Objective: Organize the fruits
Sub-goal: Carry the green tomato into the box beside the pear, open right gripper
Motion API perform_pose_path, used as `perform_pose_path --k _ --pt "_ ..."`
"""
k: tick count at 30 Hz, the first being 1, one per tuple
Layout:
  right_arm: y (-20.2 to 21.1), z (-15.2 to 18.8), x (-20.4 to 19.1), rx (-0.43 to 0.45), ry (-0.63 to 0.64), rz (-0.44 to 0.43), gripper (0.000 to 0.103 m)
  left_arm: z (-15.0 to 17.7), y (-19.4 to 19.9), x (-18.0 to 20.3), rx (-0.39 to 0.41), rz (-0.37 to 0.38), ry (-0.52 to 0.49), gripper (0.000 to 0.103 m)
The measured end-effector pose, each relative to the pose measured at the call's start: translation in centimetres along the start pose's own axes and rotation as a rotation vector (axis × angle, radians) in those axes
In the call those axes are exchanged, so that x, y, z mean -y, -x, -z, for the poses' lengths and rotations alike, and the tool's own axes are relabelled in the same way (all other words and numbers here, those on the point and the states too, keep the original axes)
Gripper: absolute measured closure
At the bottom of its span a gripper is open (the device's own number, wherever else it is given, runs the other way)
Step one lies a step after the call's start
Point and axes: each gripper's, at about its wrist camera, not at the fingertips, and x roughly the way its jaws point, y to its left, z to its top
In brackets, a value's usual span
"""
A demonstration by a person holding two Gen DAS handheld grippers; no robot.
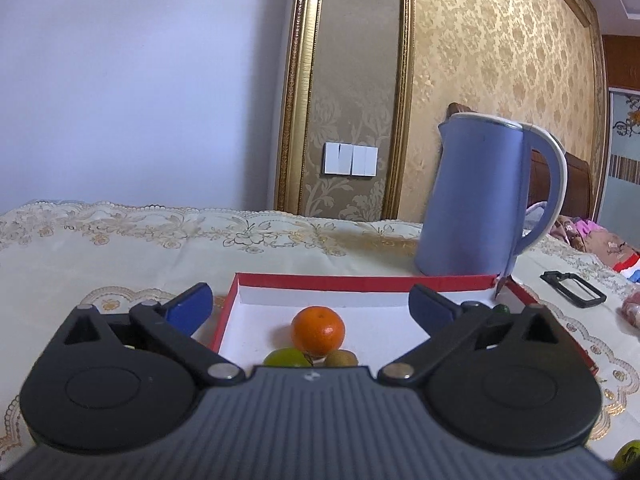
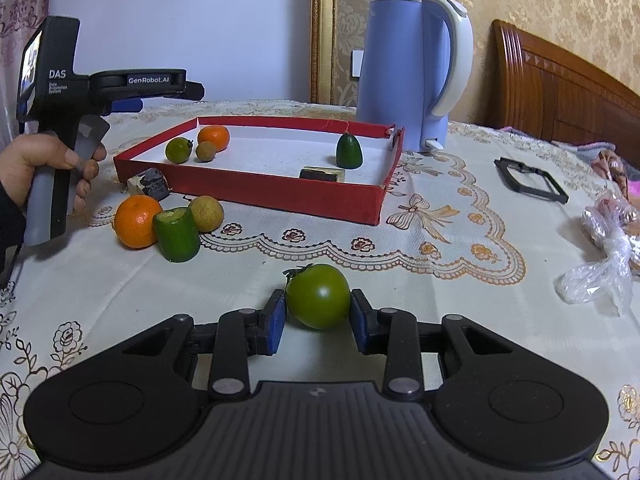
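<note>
Lace tablecloth (image 2: 440, 300) holds a red tray (image 2: 256, 194) already containing five fruits, while three wait at near left and the right gripper (image 2: 318, 320) clamps a green tomato (image 2: 318, 296); the left gripper (image 1: 310, 304) gapes wide, empty.
</note>
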Motion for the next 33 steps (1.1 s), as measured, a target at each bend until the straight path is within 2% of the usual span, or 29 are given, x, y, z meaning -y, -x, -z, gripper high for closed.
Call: perform_pose_path --k 5,8,13,17,21,25,29,33 --pt "0.2 0.0 -1.1 0.011 0.049 0.056 0.070 0.2 -0.2 -0.4 -0.013 -0.002 0.021 0.000" --pt "0.5 -0.9 -0.6 0.020 -0.001 0.026 0.070 0.3 -0.2 -0.5 -0.015 -0.004 0.028 0.000" --pt "0.0 -5.7 0.3 0.087 0.021 0.024 0.070 0.2 -0.1 -0.4 -0.017 0.005 0.033 0.000" --pt "-2.7 -10.3 1.1 0.122 0.041 0.034 0.070 0.1 0.0 -0.6 -0.008 -0.003 0.038 0.000" --pt "-7.6 -12.3 1.9 0.066 0.017 0.050 0.070 0.1 -0.1 -1.0 -0.014 -0.010 0.053 0.000" --pt "-11.8 -12.1 2.5 -0.018 -0.012 0.057 0.070 0.2 -0.3 -1.2 -0.023 -0.011 0.059 0.000" --pt "-13.4 -11.7 2.8 -0.038 -0.019 0.070 0.070 0.2 -0.4 -0.9 -0.030 -0.004 0.050 0.000" --pt "-14.7 -11.8 3.4 -0.074 -0.059 0.040 0.070 0.2 -0.3 -0.7 -0.029 0.003 0.040 0.000"
